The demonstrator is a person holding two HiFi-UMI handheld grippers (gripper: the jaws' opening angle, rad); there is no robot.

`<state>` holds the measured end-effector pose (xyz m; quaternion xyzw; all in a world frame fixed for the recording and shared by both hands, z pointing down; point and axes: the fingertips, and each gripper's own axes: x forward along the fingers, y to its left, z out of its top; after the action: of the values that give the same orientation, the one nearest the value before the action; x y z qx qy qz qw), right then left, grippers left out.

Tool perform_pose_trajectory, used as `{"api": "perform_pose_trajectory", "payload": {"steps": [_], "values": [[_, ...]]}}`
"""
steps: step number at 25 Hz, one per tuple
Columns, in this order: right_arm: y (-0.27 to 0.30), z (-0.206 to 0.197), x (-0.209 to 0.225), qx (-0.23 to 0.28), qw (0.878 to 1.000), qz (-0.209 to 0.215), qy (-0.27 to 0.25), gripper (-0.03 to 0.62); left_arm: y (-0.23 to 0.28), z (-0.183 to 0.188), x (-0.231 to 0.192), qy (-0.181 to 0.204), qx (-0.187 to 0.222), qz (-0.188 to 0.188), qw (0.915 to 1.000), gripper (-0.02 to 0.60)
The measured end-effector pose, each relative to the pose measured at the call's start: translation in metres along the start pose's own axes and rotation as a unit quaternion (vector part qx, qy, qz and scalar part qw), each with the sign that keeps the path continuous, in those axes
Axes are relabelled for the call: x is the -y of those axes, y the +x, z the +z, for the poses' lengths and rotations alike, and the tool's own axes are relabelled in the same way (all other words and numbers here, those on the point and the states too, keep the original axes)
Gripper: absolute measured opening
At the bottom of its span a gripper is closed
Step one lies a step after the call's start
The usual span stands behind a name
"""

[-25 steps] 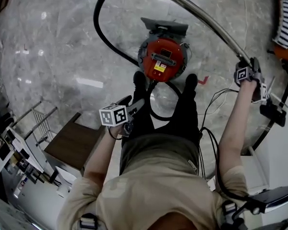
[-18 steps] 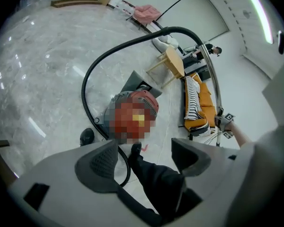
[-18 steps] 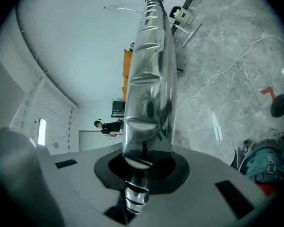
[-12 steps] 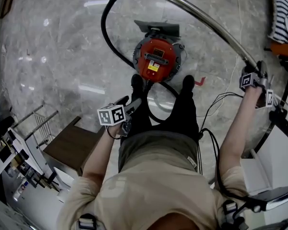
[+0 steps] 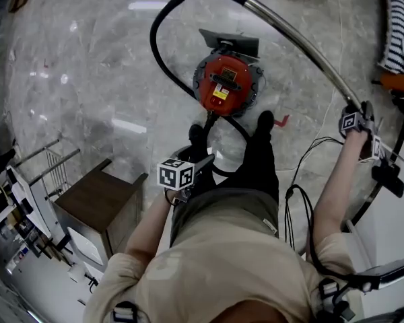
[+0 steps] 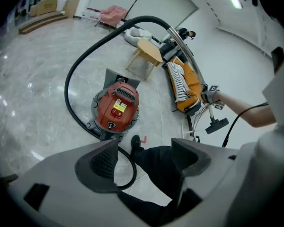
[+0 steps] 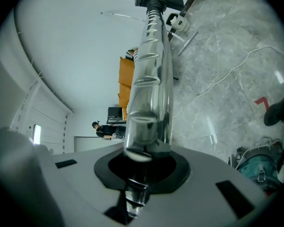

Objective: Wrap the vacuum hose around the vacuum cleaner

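**Head view.** The red vacuum cleaner (image 5: 227, 83) stands on the marble floor (image 5: 81, 79), just ahead of the feet. Its black hose (image 5: 152, 36) leaves the canister on the left, arcs out over the floor and joins the chromed wand (image 5: 303, 49). The wand slants down to my right gripper (image 5: 360, 113). A second loop of hose lies beside the shoes.

**Gripper views.** My right gripper is clamped narrow on the wand, with the tube running straight out between its jaws. My left gripper (image 5: 203, 163) hangs wide and empty above the near loop.

**Handling, as I judge it.** The hose is light, springy and prone to uncoil. The wand is stiff and smooth, so it may slip or swing. The best hold for the left is on the hose near mid-arc, to guide each turn around the canister body.
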<state>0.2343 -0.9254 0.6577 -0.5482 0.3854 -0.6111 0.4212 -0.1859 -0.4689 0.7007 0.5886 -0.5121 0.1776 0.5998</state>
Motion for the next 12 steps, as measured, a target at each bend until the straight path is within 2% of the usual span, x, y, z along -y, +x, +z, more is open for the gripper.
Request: {"api": "perform_pose_trajectory", "payload": {"steps": [2,6,9,12], "values": [[-0.024,-0.008,0.001,0.013,1.0,0.001,-0.007,0.058,-0.009,-0.004,-0.016,0.015,0.002,-0.008,0.9999,0.36],[-0.08,-0.029,0.004,0.043,0.999,-0.004,-0.017,0.058,-0.042,-0.016,-0.056,0.0,0.008,-0.019,0.9998,0.36],[-0.108,-0.039,0.003,0.063,0.998,-0.002,-0.015,0.058,-0.063,-0.021,-0.08,0.013,0.003,-0.012,0.9998,0.36],[-0.111,-0.037,0.016,0.075,0.997,-0.01,-0.004,0.058,-0.073,-0.018,-0.096,0.014,0.008,0.008,0.9998,0.36]]}}
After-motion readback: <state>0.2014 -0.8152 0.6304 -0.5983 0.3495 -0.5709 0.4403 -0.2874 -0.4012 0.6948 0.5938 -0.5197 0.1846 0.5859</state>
